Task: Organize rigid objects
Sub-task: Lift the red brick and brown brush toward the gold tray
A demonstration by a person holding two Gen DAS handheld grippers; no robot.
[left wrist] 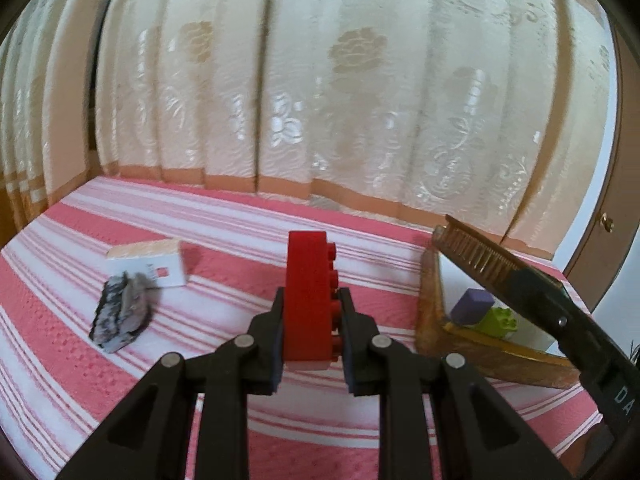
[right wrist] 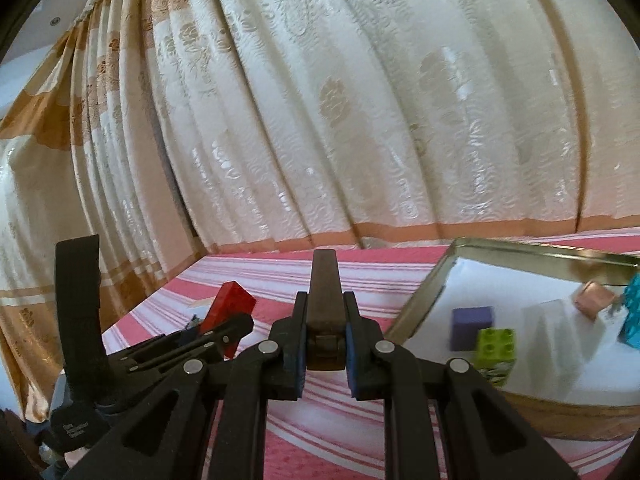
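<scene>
A: Red brick (left wrist: 310, 296), plastic, studs to the right: clamped upright between the jaws of my left gripper (left wrist: 311, 312), lifted clear of the striped bedspread (left wrist: 224, 248).

B: And the other hand?

A: Item two, a dark comb (right wrist: 325, 312), held lengthwise in my right gripper (right wrist: 325, 344), jaws closed tight on its spine, teeth seen only from the left camera.

B: Where do they go?

A: Into the tin tray (right wrist: 424, 292), I judge. It sits on the bedspread to the right and already holds a purple cube (right wrist: 471, 326), a green brick (right wrist: 495, 350), a turquoise brick (right wrist: 634, 308) and a copper-coloured block (right wrist: 592, 300).

B: Step in hand?

A: Carrying both pieces. Both grippers tilt gently downward, the comb near the tray's rim. Next: pass over that rim, lower onto bare white floor, then open.

B: Left behind?

A: One white card (left wrist: 148, 266) and one grey stone (left wrist: 120, 316), touching, far left.
</scene>
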